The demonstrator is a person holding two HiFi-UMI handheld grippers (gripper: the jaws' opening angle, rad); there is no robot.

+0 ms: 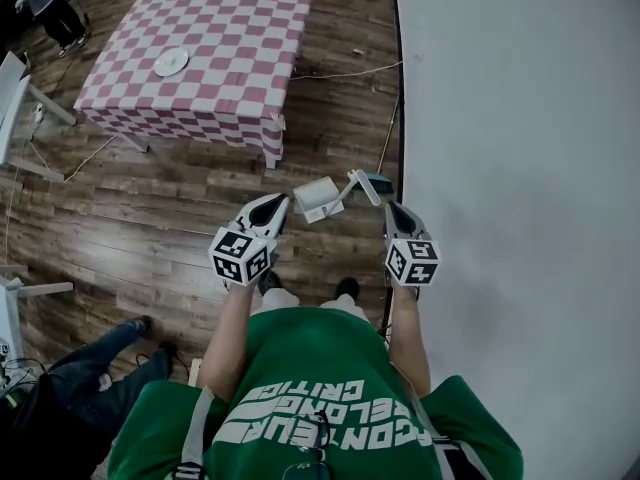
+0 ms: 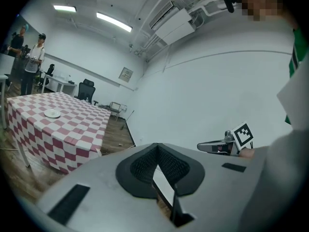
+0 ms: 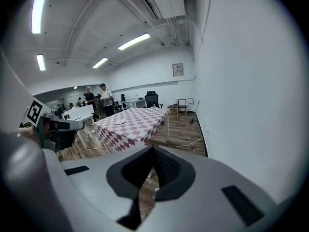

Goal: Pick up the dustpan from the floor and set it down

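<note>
A brown wood-plank floor (image 1: 180,218) meets a plain white wall (image 1: 520,148) on the right. A table draped in pink-and-white checked cloth (image 1: 210,38) stands well out from that wall. Long fluorescent tube lights (image 2: 113,21) glow on the white ceiling (image 3: 87,28), beside boxy white ducting (image 2: 171,23). A black office chair (image 2: 87,89) stands near the far wall (image 2: 82,57), where a small framed picture (image 2: 126,74) hangs.

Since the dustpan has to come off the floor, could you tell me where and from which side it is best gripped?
Probably by its thin handle, which sticks out of the white dustpan toward the wall. Come from above with the right gripper, which is on that side, jaws across the handle; the pan body looks too wide to pinch.
</note>
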